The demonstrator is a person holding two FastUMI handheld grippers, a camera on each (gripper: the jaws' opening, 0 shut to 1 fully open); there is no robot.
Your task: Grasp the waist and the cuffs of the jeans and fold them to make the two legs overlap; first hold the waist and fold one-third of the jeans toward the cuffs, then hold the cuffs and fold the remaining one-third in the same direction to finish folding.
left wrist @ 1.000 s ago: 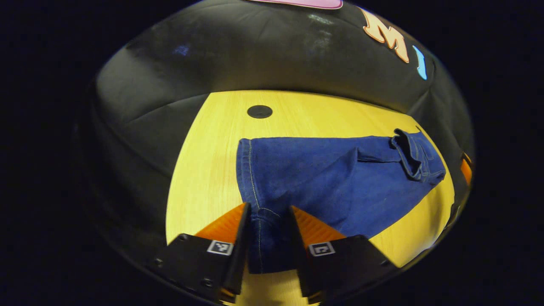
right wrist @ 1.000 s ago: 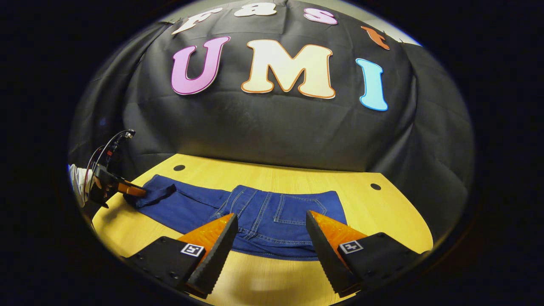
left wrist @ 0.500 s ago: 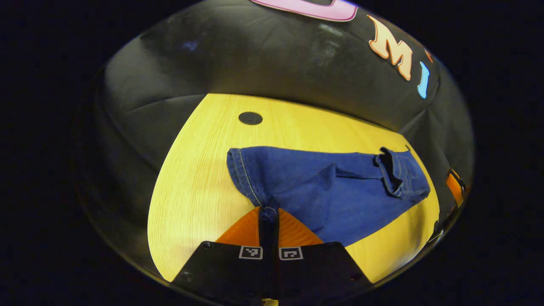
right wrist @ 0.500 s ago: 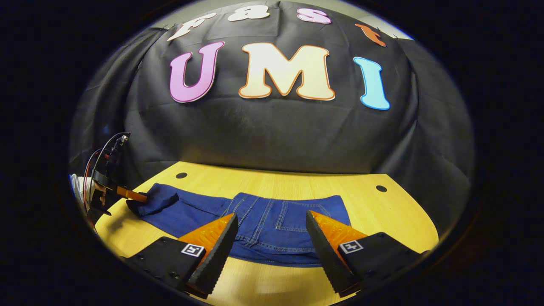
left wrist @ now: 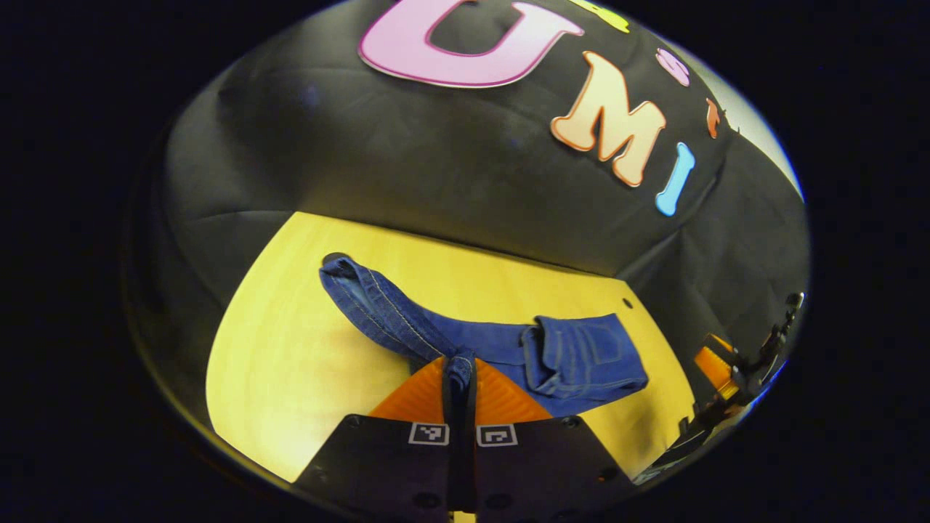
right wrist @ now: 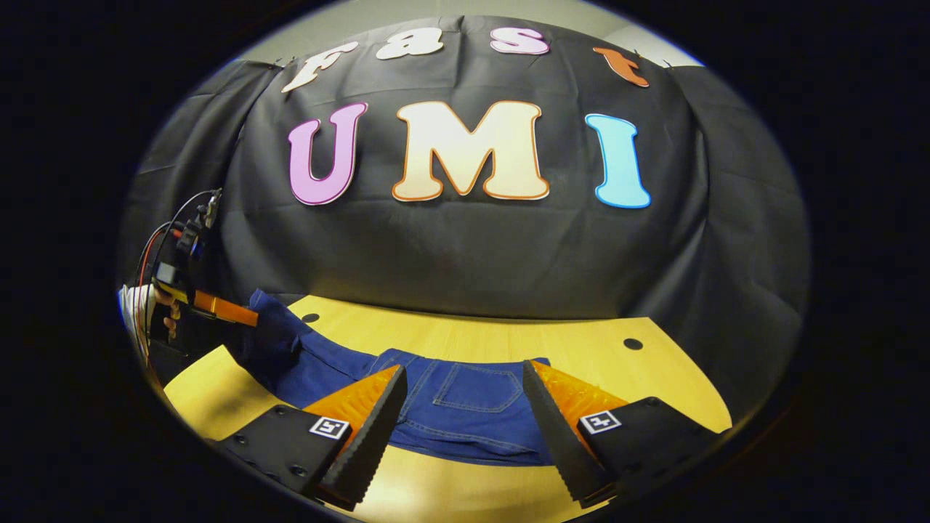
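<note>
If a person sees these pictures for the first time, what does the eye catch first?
The dark blue jeans on the yellow wooden table stand out first. At the table's left end in the right gripper view, the left claw pinches the cuff end and lifts it off the table. The right claw hangs open over the folded waist part.

One pair of jeans (right wrist: 465, 407); one table (right wrist: 581, 349) — two grommet holes (right wrist: 633, 343); two grippers (left wrist: 459, 378).
</note>
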